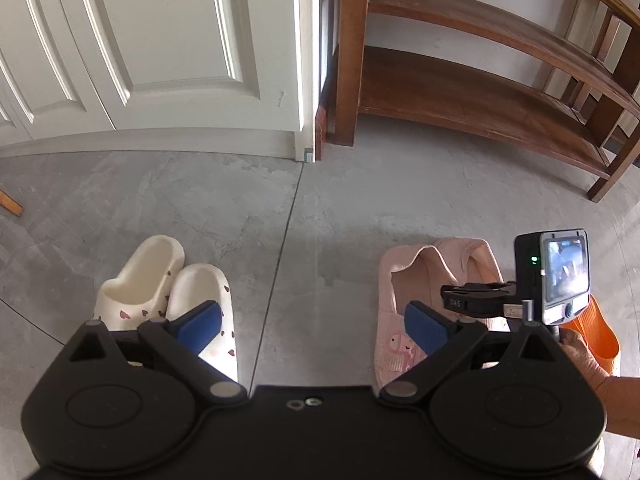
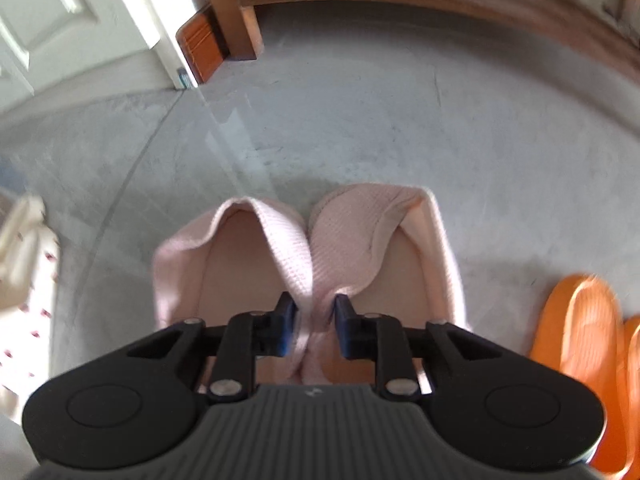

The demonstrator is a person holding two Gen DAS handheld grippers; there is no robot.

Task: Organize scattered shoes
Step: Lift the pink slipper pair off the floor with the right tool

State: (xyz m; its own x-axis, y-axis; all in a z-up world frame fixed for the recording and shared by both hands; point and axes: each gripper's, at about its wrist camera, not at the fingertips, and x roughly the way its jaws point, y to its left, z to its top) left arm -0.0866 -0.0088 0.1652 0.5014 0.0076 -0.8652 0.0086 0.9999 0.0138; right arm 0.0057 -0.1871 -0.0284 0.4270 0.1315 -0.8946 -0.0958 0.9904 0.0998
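Observation:
A pair of pink fabric slippers [image 2: 348, 232] lies side by side on the grey floor. My right gripper [image 2: 316, 316] points down at them, and its blue pads pinch the slippers' two inner walls together. In the left wrist view the same pink slippers [image 1: 400, 280] lie at the right, with the right gripper's camera unit [image 1: 560, 276] above them. My left gripper [image 1: 310, 312] stands wide open over bare floor, with nothing between its fingers. A white pair of slippers with heart prints [image 1: 140, 280] sits at its left, partly under the left finger [image 1: 200, 320].
An orange pair of slippers [image 2: 580, 320] lies right of the pink ones. A wooden shoe rack [image 1: 480, 100] with bare shelves stands ahead against the wall. A white panelled door [image 1: 160, 40] is at the left. A person's hand [image 1: 580, 356] holds the right gripper.

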